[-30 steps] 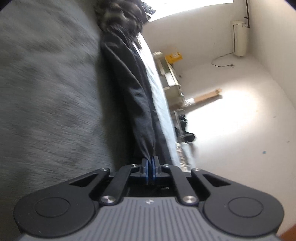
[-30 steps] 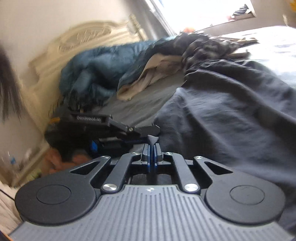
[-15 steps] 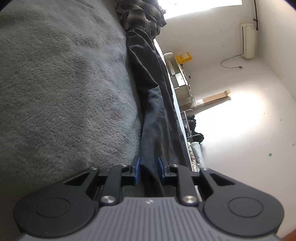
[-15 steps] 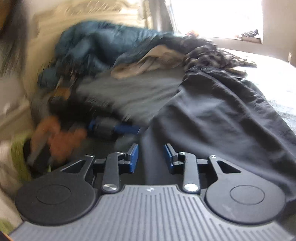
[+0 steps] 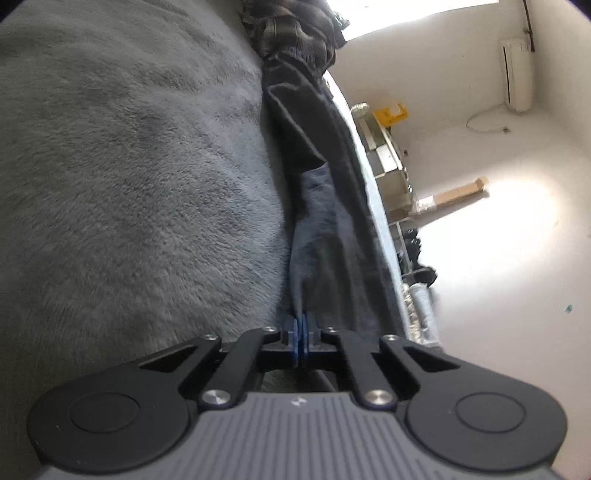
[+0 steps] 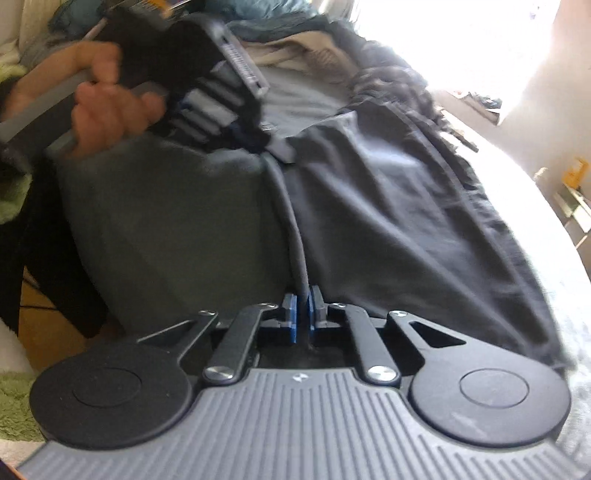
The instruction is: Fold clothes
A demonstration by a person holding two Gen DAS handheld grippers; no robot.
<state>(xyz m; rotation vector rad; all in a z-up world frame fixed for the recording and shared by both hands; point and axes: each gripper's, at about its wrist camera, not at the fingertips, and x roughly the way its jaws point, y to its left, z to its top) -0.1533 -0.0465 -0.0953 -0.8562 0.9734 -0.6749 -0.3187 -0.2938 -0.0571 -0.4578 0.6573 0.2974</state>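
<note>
A dark grey garment (image 5: 332, 184) lies stretched along the bed's edge on a grey fleece blanket (image 5: 129, 184). My left gripper (image 5: 299, 332) has its jaws closing tight, blue pads pinched on a fold of that garment at its near end. In the right wrist view the same garment (image 6: 388, 206) spreads across the bed. My right gripper (image 6: 303, 314) has its jaws closing on the garment's rolled edge, and the pads press on it. A hand (image 6: 107, 110) holds the left gripper (image 6: 273, 147) at the upper left, gripping the same edge farther along.
A plaid garment (image 5: 291, 26) is heaped at the far end of the dark one. Beige cloth (image 6: 295, 48) and blue bedding lie beyond. A wire rack (image 5: 388, 158) and a white wall stand past the bed's edge. A green rug (image 6: 11, 402) lies below left.
Both grippers opened half a second ago and have shut again on the dark garment. The right gripper rolled and shifted along the edge. The hand with the left gripper now looms larger at upper left.
</note>
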